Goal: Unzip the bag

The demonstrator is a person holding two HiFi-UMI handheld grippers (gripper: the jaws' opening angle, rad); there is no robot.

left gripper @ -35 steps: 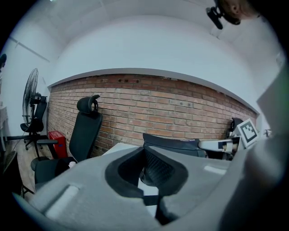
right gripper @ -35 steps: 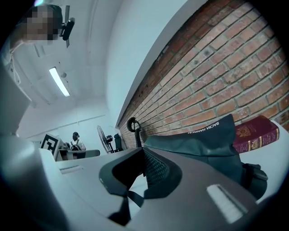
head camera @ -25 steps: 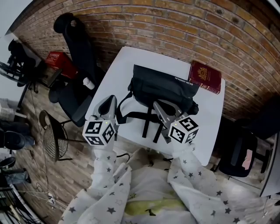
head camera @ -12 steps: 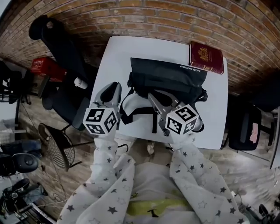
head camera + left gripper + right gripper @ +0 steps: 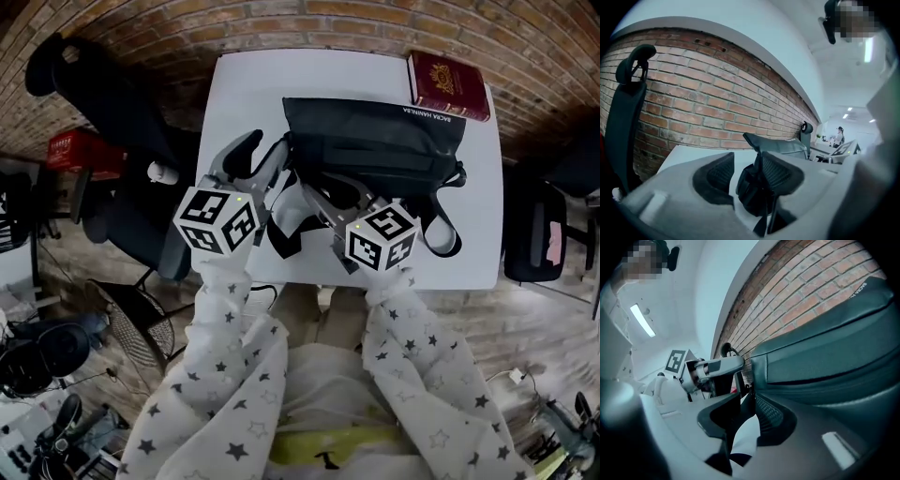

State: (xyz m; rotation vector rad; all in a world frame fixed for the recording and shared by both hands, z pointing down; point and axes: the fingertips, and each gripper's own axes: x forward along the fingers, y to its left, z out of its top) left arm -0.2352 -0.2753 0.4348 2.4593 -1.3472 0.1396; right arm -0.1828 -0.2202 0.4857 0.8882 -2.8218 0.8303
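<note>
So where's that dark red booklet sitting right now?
In the head view, the dark red booklet lies on the white table's far right corner, by the brick wall, just beyond the black bag's upper right edge.

Bag: black fabric bag [image 5: 375, 141] on white square table [image 5: 234, 94], mid, toward far edge.
Book: dark red hardback book [image 5: 448, 86] at far right corner, just behind bag's right end.
L gripper [image 5: 262, 155]: at bag's left end.
R gripper [image 5: 328, 197]: at bag's near side.
Chair: black office chair [image 5: 103, 103] left of table.

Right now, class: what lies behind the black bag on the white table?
A red book at the table's far right corner, then the brick wall. Anything beneath the bag is covered.
</note>
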